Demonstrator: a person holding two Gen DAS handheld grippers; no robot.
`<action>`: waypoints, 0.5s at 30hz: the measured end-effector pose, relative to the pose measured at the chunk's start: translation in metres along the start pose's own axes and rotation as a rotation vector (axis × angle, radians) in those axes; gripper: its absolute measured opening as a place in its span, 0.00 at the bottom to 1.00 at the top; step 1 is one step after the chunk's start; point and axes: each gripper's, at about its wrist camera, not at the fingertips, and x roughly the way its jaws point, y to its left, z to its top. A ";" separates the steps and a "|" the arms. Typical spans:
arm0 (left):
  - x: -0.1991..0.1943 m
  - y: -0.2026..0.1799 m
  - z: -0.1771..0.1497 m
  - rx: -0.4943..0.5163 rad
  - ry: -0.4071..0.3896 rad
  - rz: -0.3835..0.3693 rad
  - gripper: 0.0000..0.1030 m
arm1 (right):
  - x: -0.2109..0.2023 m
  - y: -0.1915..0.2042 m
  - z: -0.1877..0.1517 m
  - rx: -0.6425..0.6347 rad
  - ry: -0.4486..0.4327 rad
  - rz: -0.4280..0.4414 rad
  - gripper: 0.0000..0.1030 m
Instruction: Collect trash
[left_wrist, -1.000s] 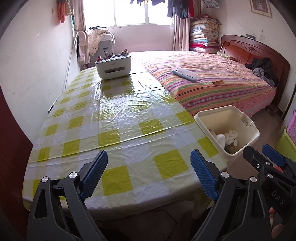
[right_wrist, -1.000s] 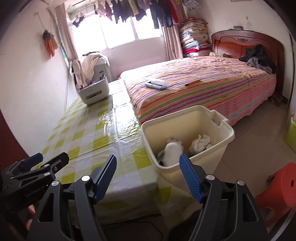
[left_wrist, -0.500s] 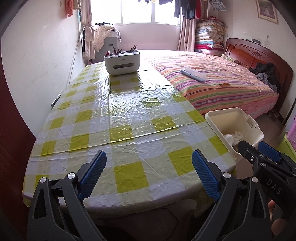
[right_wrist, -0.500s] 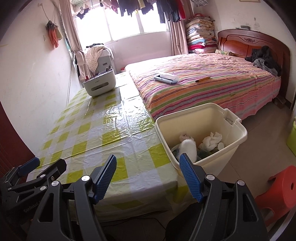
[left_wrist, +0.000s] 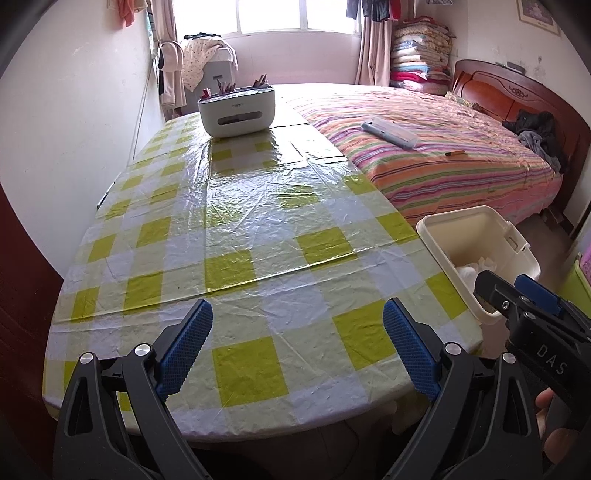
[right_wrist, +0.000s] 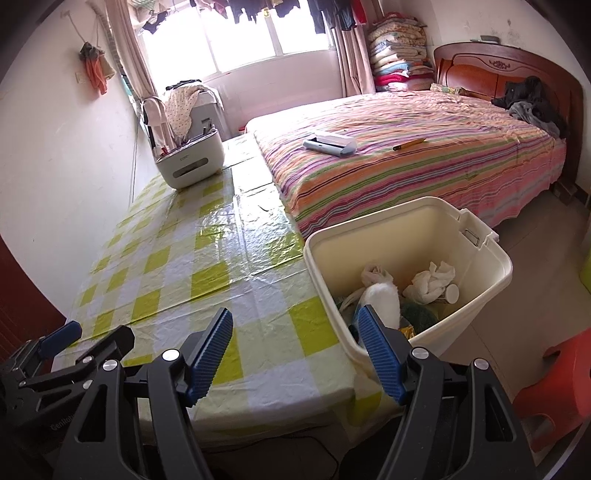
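1. Trash (right_wrist: 430, 282), crumpled white tissue and wrappers with a white roll and something dark green, heaped at the bottom of a cream plastic bin (right_wrist: 491, 280); bin standing on the floor, tight against the right edge of the bench (left_wrist: 258, 229) and just short of the striped bed (right_wrist: 424, 155).
2. Bench draped in a glossy yellow-and-white checked cover; bare along the near stretch; at the far end, a white organiser box (left_wrist: 236, 110) bristling with pens.
3. On the bedspread, a flat pale-blue case (right_wrist: 330, 143) and, well apart to its right, a pencil (right_wrist: 409, 144); dark clothes bunched against the wooden headboard (right_wrist: 495, 70).
4. Left gripper (left_wrist: 295, 347) poised over the bench's near edge, blue pads spread wide, nothing between them.
5. Right gripper (right_wrist: 295, 354) angled down over the bench's near right corner, jaws likewise parted and empty; right pad (right_wrist: 380, 354) overlapping the bin's near rim in the right wrist view, contact impossible to tell.
6. Each gripper visible at the margin of the other's view; a fingertip of the person (left_wrist: 550, 406) glimpsed at the lower right of the left wrist view; red stool (right_wrist: 554, 384) on the floor right of the bin.
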 end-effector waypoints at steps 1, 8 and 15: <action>0.001 -0.002 0.001 0.006 0.001 0.002 0.89 | 0.002 -0.002 0.001 0.005 0.002 0.000 0.67; 0.011 -0.013 0.007 0.033 0.023 0.013 0.90 | 0.011 -0.013 0.007 0.029 0.009 0.006 0.67; 0.016 -0.022 0.008 0.059 0.034 0.020 0.89 | 0.019 -0.023 0.008 0.049 0.025 0.011 0.67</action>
